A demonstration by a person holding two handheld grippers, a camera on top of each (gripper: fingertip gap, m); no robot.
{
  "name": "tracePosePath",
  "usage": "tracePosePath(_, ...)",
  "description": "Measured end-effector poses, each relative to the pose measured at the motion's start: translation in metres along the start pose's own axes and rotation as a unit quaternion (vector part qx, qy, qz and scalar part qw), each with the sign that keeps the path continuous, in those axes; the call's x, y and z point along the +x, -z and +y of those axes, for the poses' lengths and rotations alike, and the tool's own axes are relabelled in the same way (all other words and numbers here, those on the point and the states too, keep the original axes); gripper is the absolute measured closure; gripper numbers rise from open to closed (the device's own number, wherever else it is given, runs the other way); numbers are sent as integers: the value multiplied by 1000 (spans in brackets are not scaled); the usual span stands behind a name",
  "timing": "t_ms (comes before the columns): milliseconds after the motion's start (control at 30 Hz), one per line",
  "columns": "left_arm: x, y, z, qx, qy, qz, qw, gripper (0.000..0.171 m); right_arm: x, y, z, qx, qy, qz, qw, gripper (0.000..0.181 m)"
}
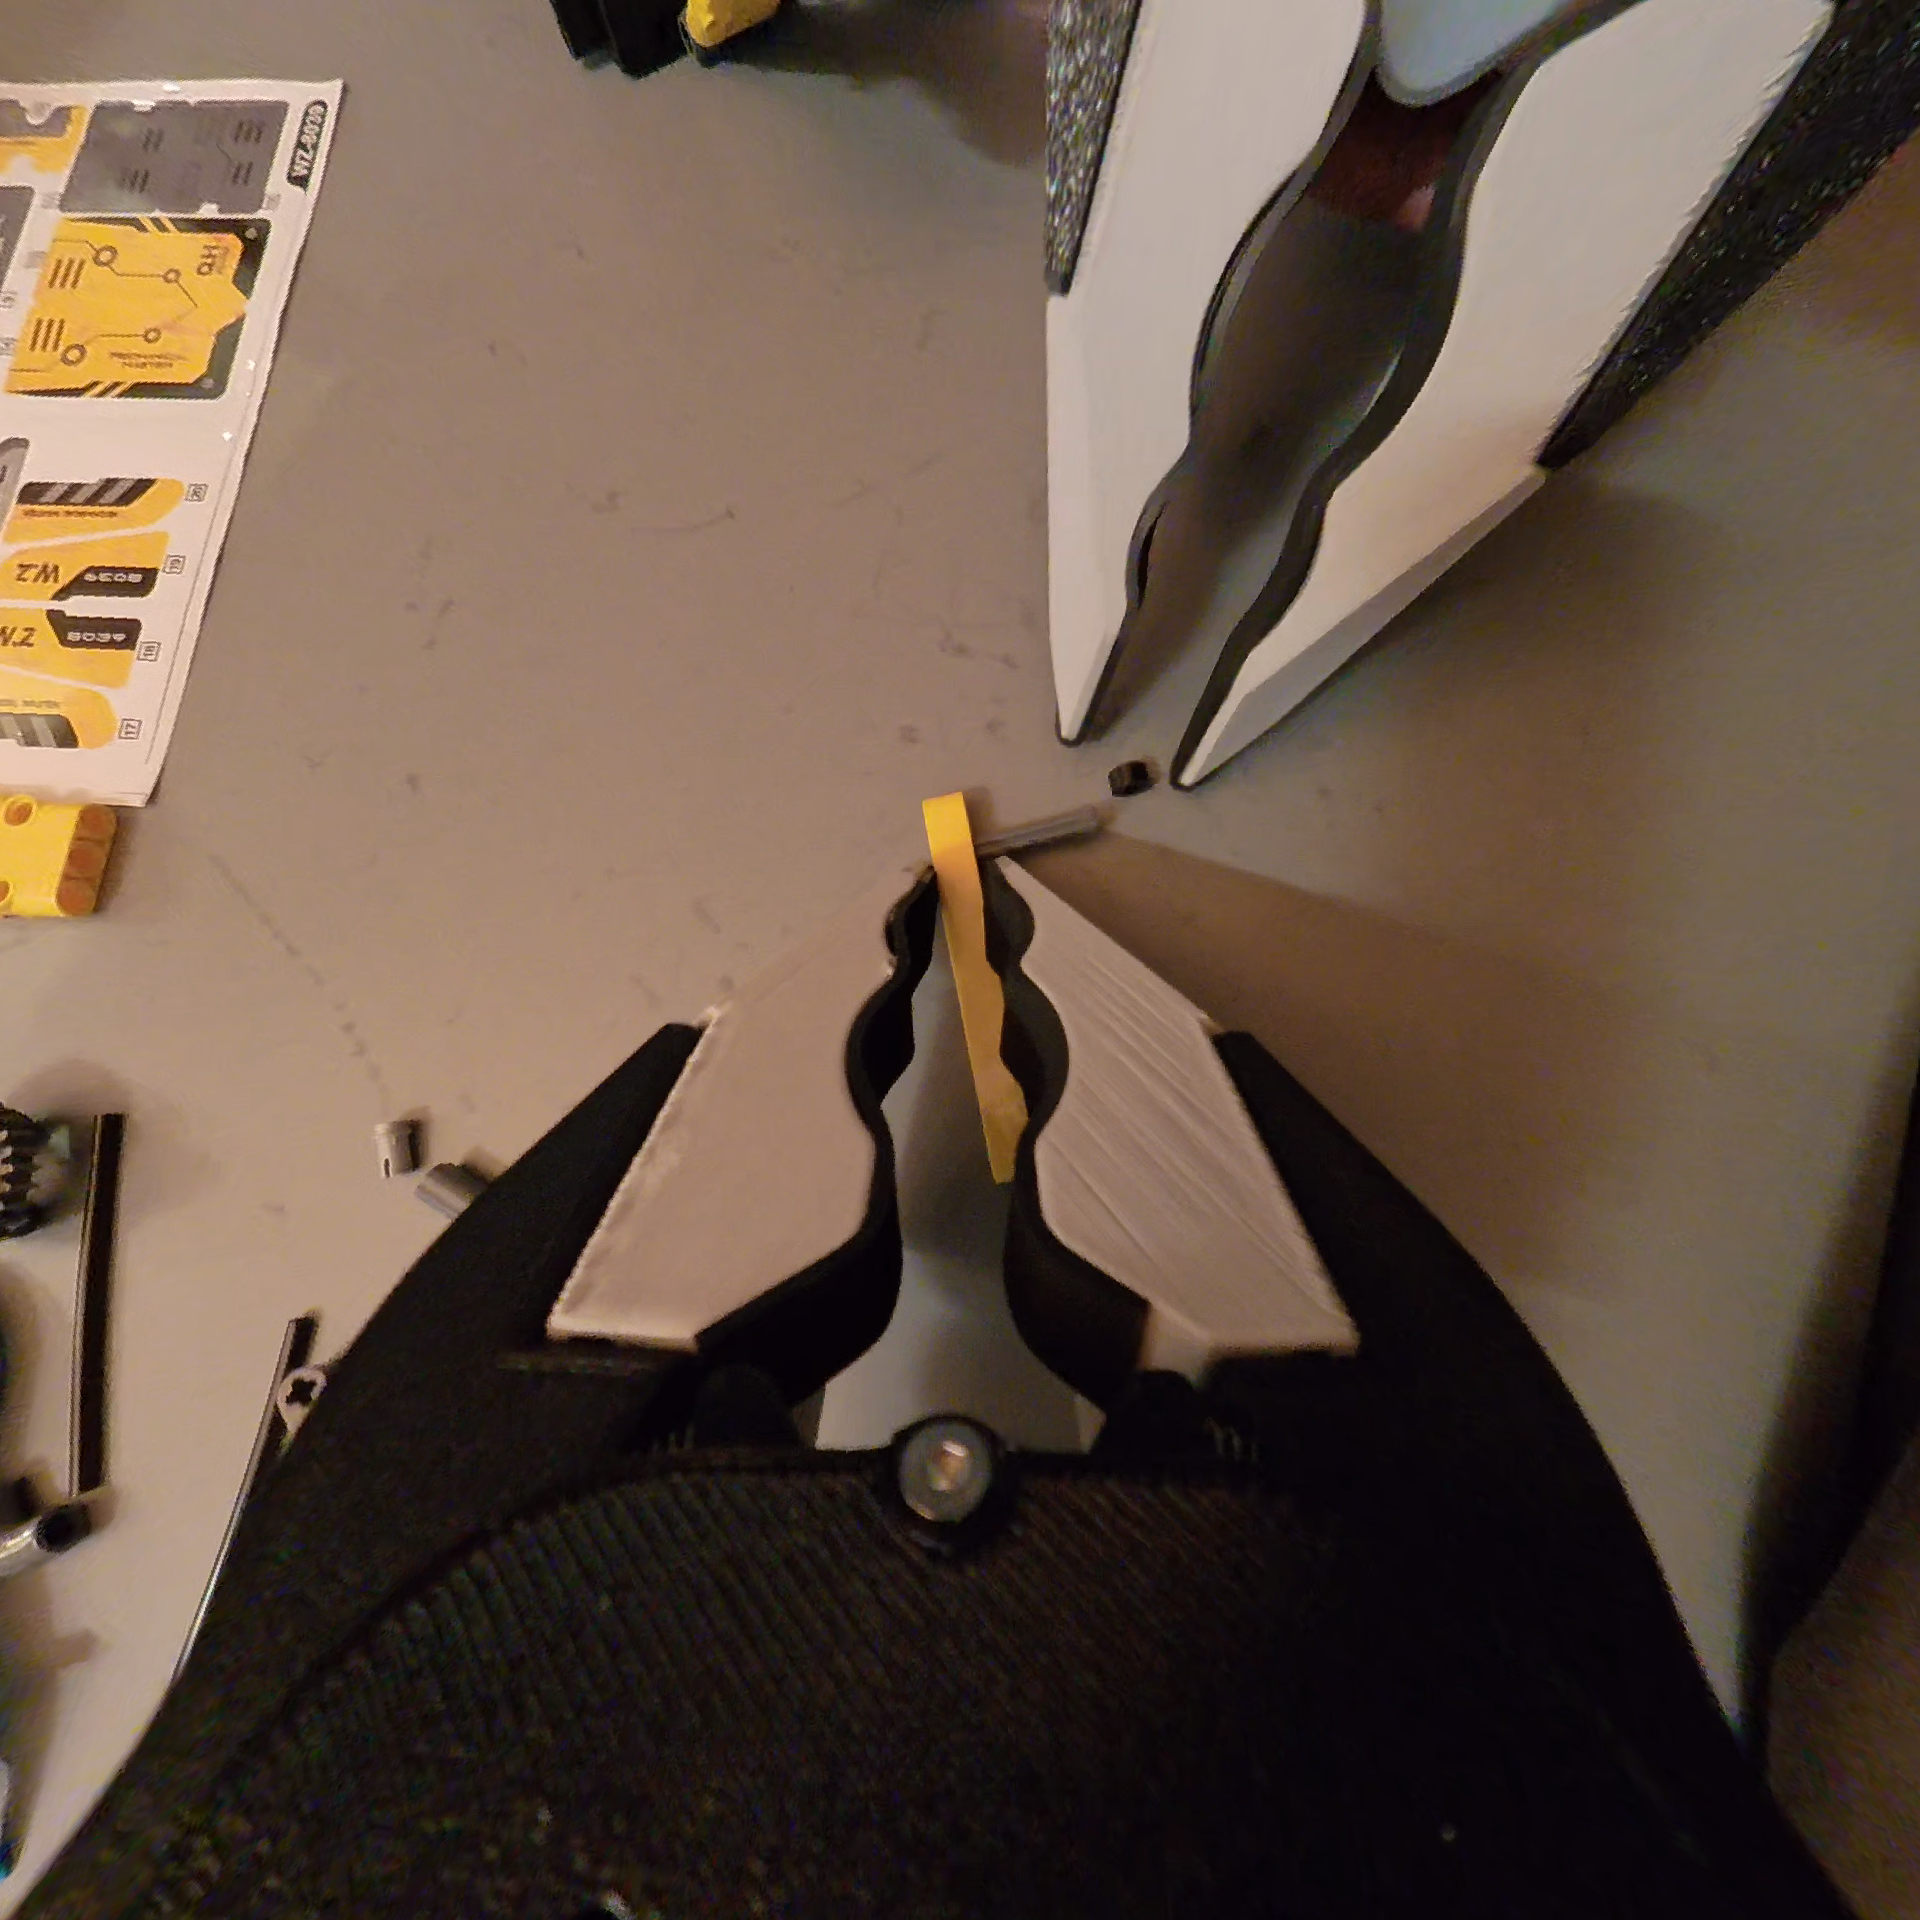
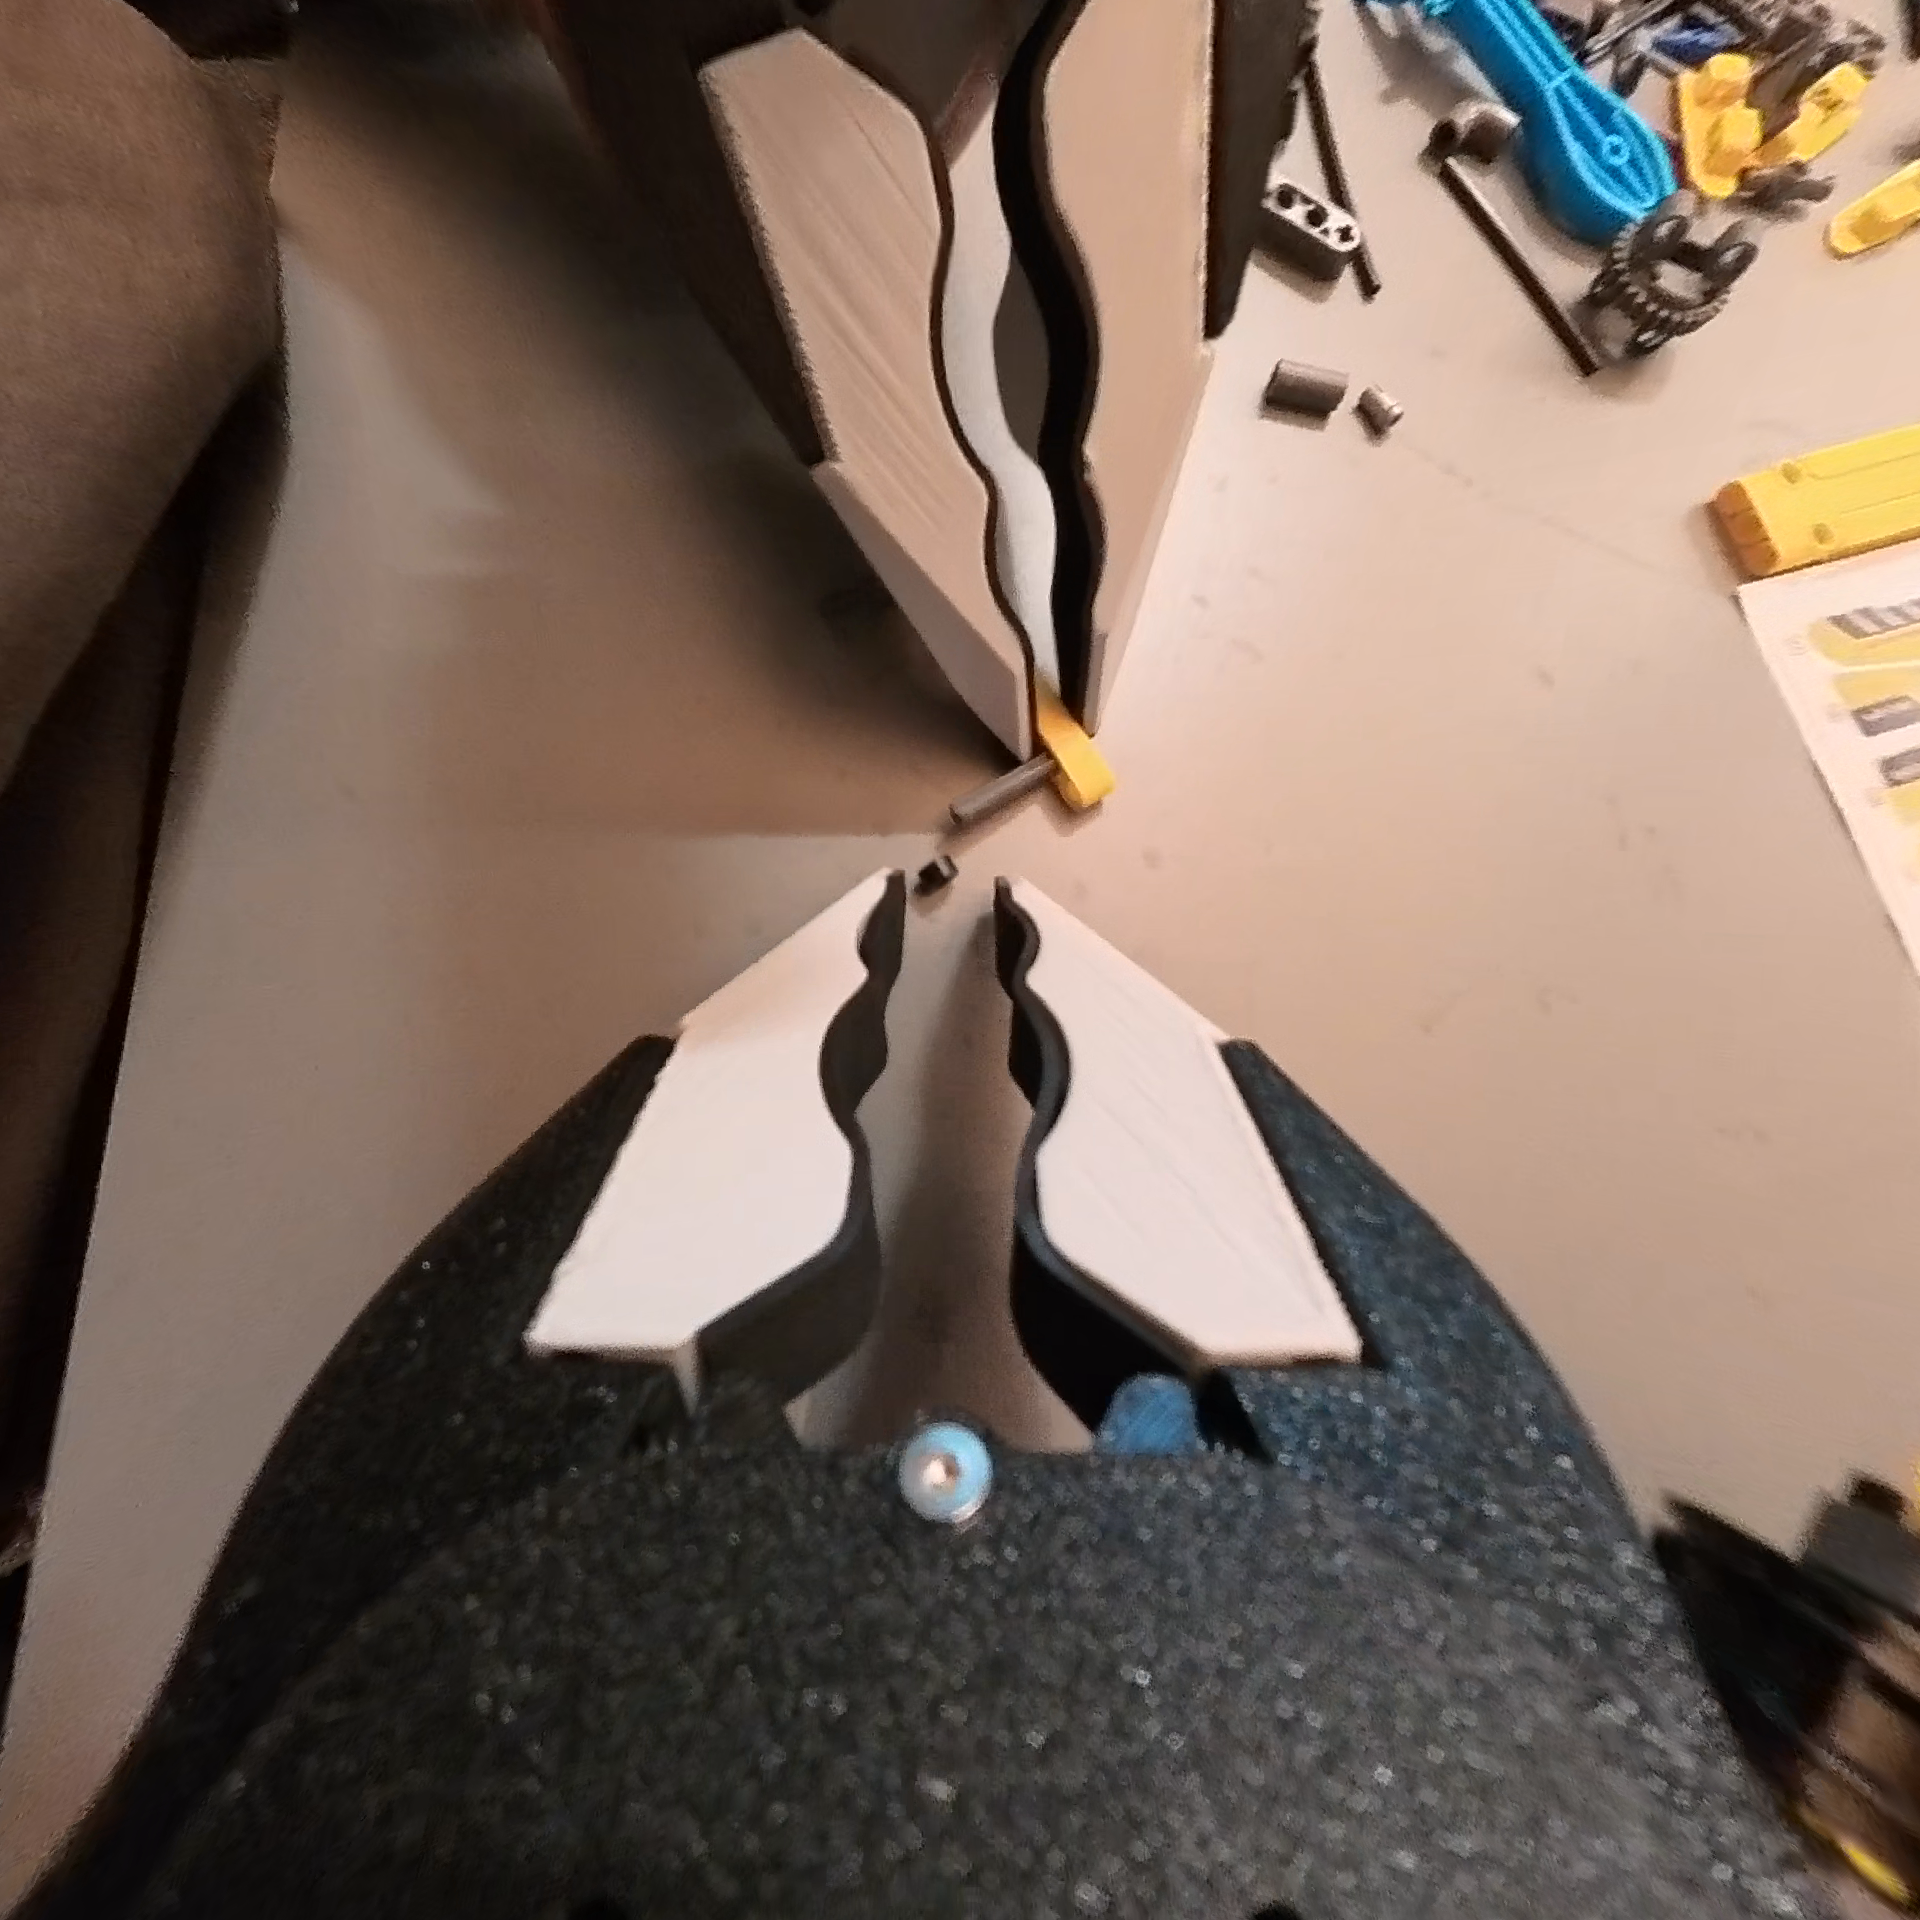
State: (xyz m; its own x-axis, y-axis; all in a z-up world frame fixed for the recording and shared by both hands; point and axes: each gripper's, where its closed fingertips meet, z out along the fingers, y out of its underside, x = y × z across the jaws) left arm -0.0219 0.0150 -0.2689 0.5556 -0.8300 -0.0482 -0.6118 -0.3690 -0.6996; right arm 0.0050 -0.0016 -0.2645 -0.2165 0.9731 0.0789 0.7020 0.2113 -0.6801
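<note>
My left gripper (image 1: 961, 878) is shut on a thin yellow beam (image 1: 971, 966) and holds it on edge just above the grey table (image 1: 623, 623). A short grey axle (image 1: 1039, 831) sticks out sideways from the beam's far end. A tiny black bush (image 1: 1132, 777) lies on the table just beyond the axle's tip. My right gripper (image 2: 948, 885) is slightly open, with the black bush (image 2: 935, 873) at its fingertips, close to the left finger and not gripped. The right wrist view also shows the left gripper (image 2: 1049, 717), the yellow beam (image 2: 1081, 769) and the axle (image 2: 992, 805).
A sticker sheet (image 1: 135, 416) and a yellow block (image 1: 52, 857) lie at the left. Grey bushes (image 1: 400, 1143) and black axles (image 1: 94, 1299) sit beside my left gripper. A blue tool (image 2: 1558, 135), a black gear (image 2: 1662, 281) and yellow parts (image 2: 1745, 114) lie farther off. The table edge (image 2: 239, 623) is close. From the left gripper's tips to the black gear (image 2: 1662, 281) is close to 15 cm.
</note>
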Motion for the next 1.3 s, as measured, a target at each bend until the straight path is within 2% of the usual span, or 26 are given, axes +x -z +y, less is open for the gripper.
tracePosePath(200,-2,4,1,9,31,14,999,164,4,2,-8,30,-18,1,999,160)
tracePosePath(267,-1,10,-6,35,64,41,997,164,9,7,-16,53,-29,14,998,157)
tracePosePath(400,-5,26,-21,99,148,101,979,164,19,14,-34,97,-18,61,993,153)
tracePosePath(567,-1,35,-20,121,193,164,960,164,28,13,-36,88,30,109,990,157)
tracePosePath(800,20,36,-15,95,224,265,933,164,11,2,-42,87,66,77,991,162)
tracePosePath(867,22,35,-13,86,227,272,931,164,7,-2,-40,80,74,70,992,170)
tracePosePath(1100,29,31,-5,55,231,288,928,164,-1,-10,-33,60,64,51,995,172)
tracePosePath(1133,27,29,-4,51,231,276,932,163,-2,-11,-31,50,56,48,996,173)
tracePosePath(1233,14,24,5,36,219,216,951,145,-4,-17,-25,24,21,31,999,174)
tracePosePath(1300,5,25,9,38,213,184,959,143,-8,-21,-20,1,-8,17,1000,174)
